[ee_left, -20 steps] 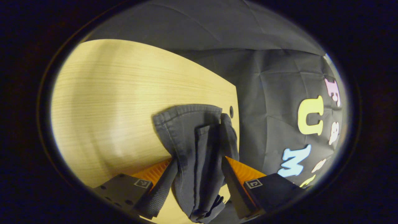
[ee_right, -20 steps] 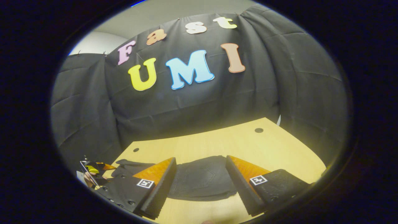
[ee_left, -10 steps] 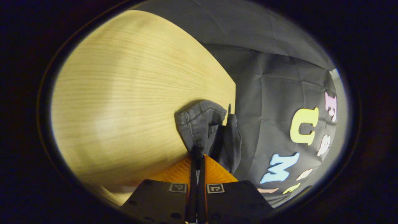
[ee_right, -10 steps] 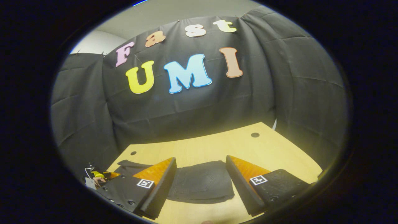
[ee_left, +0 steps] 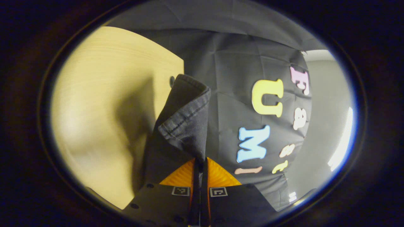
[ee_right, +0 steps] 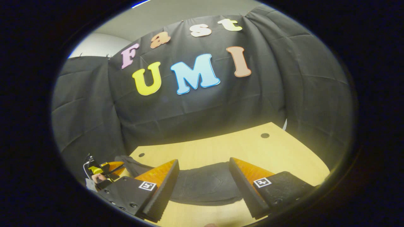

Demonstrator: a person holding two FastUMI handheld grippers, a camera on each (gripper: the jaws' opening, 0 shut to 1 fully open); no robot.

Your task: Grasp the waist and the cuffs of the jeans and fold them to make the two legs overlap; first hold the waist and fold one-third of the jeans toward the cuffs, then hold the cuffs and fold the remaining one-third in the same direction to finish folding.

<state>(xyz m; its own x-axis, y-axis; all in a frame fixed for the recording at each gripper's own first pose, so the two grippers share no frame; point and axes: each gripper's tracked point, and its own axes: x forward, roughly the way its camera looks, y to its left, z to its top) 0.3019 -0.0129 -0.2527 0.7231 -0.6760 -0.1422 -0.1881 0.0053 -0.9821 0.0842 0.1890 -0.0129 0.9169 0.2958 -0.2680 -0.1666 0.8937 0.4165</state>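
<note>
Jeans of dark denim lie folded on the light wooden bench, seen in the right gripper view as a flat dark panel with a stitched back pocket facing up, running leftward toward the bench's far left corner. In the left gripper view one end of the jeans, the cuffs, is lifted off the bench: a hemmed edge with visible double stitching curls over and stands above the fingers, and the cloth below it hangs down toward the bench, where it casts a soft shadow. The left hand-held gripper has its two fingers pressed together with a fold of the cuff cloth caught between them, so that it is clamped on the cuffs. The right hand-held gripper has its fingers spread wide apart, one on each side of the denim panel as seen from its camera; whether the tips touch the cloth or hover above it cannot be told. At the lower left of the right gripper view the left hand-held gripper appears farther off, at the left end of the jeans, with part of the hand that holds it. Two small dark round holes mark the bench top near its far edge, one toward each far corner. Black cloth forms the booth's wall behind the bench.
</note>
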